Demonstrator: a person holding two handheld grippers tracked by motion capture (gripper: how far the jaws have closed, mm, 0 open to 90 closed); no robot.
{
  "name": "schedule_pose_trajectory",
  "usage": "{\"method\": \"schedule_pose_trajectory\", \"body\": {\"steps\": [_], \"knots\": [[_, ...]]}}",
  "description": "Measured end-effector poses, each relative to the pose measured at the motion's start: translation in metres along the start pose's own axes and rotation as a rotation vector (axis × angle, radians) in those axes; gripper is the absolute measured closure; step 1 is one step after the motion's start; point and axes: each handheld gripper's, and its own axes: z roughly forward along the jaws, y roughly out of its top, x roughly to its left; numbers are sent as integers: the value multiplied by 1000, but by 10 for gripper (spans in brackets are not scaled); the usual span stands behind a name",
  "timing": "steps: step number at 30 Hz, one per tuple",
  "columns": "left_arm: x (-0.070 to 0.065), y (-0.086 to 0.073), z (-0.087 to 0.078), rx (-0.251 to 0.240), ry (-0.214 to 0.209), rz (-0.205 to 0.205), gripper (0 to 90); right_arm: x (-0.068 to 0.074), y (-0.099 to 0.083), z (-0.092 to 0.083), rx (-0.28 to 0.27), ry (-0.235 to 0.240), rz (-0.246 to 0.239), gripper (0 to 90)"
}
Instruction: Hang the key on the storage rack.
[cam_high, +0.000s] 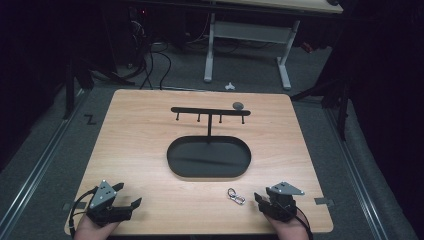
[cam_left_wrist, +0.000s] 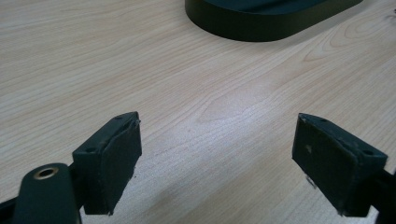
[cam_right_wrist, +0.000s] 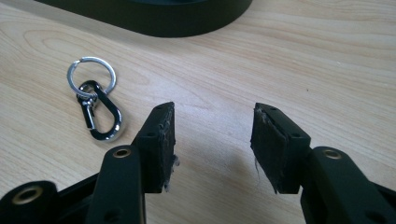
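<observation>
Resting near the table's (cam_high: 150, 150) front edge, we hold both tongs empty: left gripper (cam_left_wrist: 217, 154) gaping wide, right gripper (cam_right_wrist: 214, 140) about half apart. Keyring (cam_right_wrist: 95, 100) lies flat just left of our right gripper, near the black tray (cam_high: 172, 165).

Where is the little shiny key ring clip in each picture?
High view: the key ring clip lies on the table near the front edge, just left of the right gripper.
Left gripper view: it is not in this picture.
Right gripper view: the clip lies at the left, beside the left jaw, not between the jaws.
Shared landmark: the black oval tray.
</observation>
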Motion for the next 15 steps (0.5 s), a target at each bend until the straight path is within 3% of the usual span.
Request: {"method": "schedule_pose_trajectory", "body": {"steps": [11, 15], "knots": [[3, 0, 1, -4, 1, -10, 160, 7, 2, 3, -8, 4, -29, 495], [2, 1, 0, -10, 7, -6, 159, 5, 3, 3, -21, 2, -17, 495]]}}
